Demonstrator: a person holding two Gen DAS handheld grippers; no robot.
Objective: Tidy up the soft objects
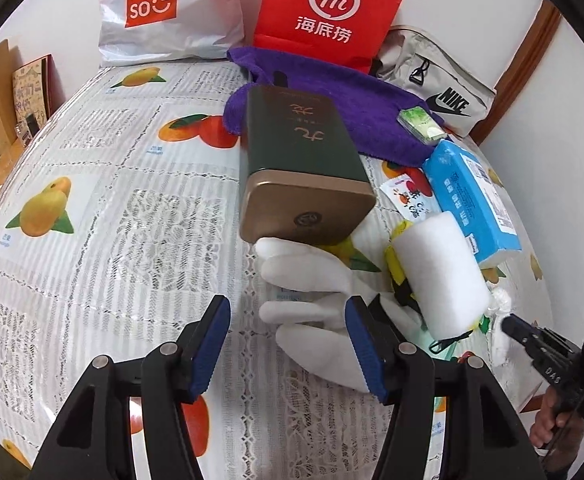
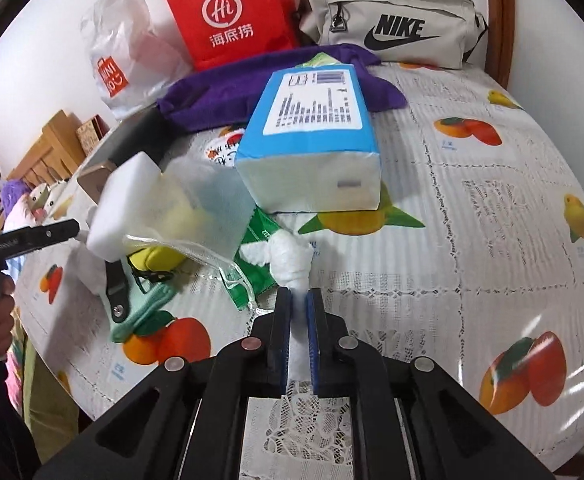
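Note:
A white glove (image 1: 303, 292) lies on the fruit-print tablecloth (image 1: 112, 208), its fingers just ahead of my left gripper (image 1: 288, 344). That gripper is open, with the glove's cuff by the right pad and no grip on it. My right gripper (image 2: 299, 312) is shut on a white fluffy wad (image 2: 292, 264), which runs up from between the blue pads. The wad (image 1: 499, 312) and right gripper (image 1: 509, 326) also show at the right edge of the left wrist view. A white sponge block (image 1: 439, 276) sits to the right of the glove.
A green and gold tin (image 1: 303, 168) lies beyond the glove, half on a purple towel (image 1: 331, 92). A blue tissue pack (image 2: 311, 136) lies ahead of the wad, with a clear bag (image 2: 204, 208) and green packet (image 2: 260, 248) to its left. Bags line the wall.

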